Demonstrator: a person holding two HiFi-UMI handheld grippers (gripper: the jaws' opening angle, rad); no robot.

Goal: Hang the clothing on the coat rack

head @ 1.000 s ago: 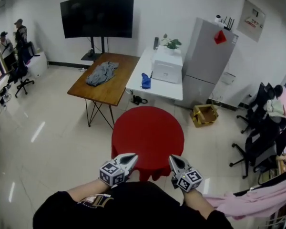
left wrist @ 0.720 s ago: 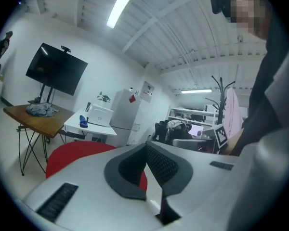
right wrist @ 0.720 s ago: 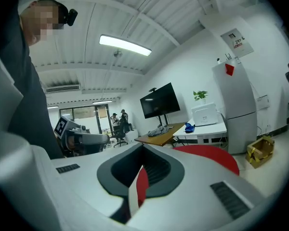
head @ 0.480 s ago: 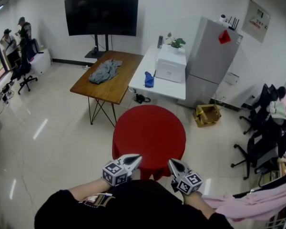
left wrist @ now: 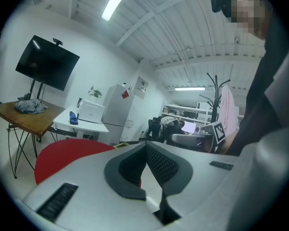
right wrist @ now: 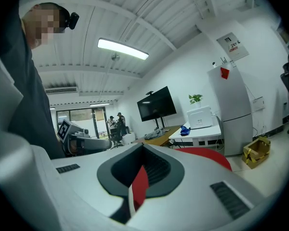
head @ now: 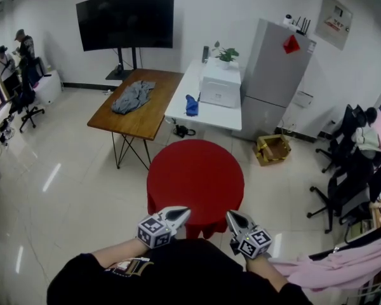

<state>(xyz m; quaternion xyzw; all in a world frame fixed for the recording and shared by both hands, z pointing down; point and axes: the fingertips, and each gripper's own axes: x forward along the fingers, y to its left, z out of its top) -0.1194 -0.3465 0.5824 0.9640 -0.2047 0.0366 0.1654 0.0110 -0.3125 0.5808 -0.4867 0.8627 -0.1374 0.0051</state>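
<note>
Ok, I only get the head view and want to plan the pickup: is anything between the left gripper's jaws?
Observer: No. The left gripper is shut, with nothing between its jaws.
Operator: And the right one?
Observer: The right gripper is shut and empty too.
Operator: I can't find the coat rack.
Observer: The left gripper view shows the coat rack upright in the background, with pink clothing hanging beside its pole.
</note>
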